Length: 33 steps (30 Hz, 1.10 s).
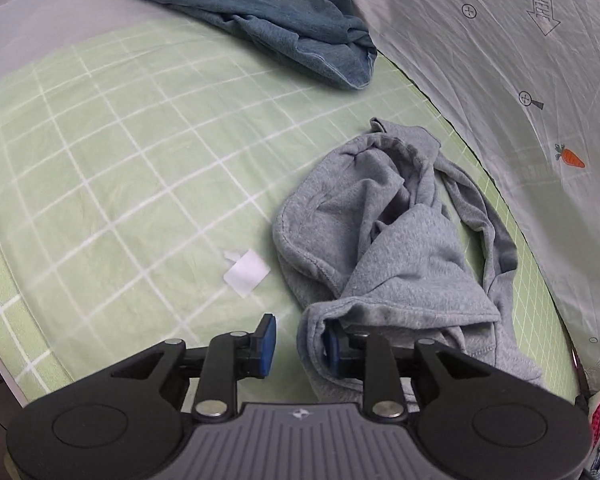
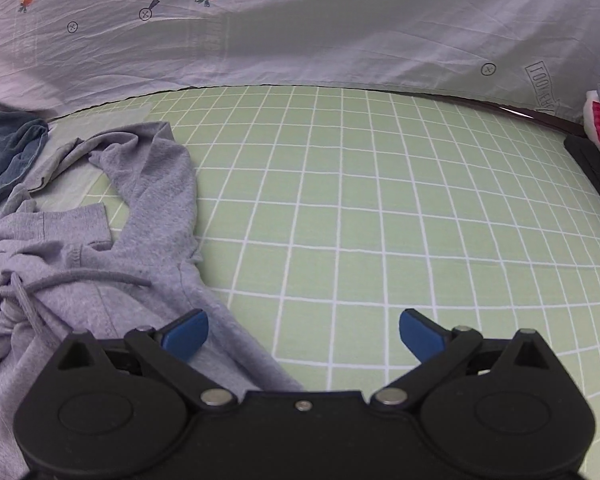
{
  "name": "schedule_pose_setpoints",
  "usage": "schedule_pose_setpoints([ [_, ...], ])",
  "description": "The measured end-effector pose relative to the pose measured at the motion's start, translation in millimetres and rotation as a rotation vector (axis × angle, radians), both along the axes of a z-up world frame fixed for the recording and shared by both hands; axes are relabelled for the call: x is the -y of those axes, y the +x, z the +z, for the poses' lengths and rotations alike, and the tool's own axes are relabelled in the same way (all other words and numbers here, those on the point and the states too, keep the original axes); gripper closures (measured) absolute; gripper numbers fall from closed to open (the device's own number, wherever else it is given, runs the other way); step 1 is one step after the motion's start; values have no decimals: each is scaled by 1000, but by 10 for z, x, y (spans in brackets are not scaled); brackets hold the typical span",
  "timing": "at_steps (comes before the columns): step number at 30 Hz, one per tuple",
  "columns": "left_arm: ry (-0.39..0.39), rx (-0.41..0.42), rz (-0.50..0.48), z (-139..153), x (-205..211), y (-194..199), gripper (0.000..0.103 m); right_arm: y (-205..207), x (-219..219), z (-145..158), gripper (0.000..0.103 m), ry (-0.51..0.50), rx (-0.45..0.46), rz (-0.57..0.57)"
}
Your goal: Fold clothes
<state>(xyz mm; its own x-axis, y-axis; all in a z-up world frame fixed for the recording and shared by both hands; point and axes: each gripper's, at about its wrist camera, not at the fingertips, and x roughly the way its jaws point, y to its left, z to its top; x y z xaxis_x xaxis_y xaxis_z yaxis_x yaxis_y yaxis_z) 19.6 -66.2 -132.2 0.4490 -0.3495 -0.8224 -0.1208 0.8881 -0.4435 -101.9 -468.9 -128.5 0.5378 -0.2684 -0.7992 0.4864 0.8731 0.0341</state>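
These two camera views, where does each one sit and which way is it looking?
Left wrist view: sits on the left gripper, looking forward and down along its fingers at the crumpled grey sweatshirt, jeans beyond; only the gripper shows.
Right wrist view: sits on the right gripper, fingers wide apart, looking down over the green checked sheet; only the gripper shows.
Shared: sweatshirt, jeans, checked sheet and the carrot-print cloth. No hand or sleeve appears.

green white-checked bed cover (image 2: 380, 220) — behind it a pale sheet (image 2: 320, 32) printed with carrots and arrows.
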Motion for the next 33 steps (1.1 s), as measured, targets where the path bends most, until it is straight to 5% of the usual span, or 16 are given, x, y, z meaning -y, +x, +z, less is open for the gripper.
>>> schedule_pose_setpoints([
  [2,9,2,-10,-38,-7,34,40,166,11,-18,0,20,8,9],
  [4,10,7,-9,-69,-36,84,29,360,7,-36,0,18,5,23],
  [9,-22,-6,-12,-126,-74,202,17,844,99,-52,0,34,25,86],
  [14,29,10,-49,-143,59,279,2,1371,146,-143,0,50,36,161],
  [27,208,-4,-53,-140,374,383,0,2060,64,-355,3,38,41,382],
  [31,298,-30,-98,-148,518,450,0,2149,62,-425,39,15,21,390],
  [33,315,-48,-102,-147,542,477,0,2138,96,-425,65,14,37,395],
])
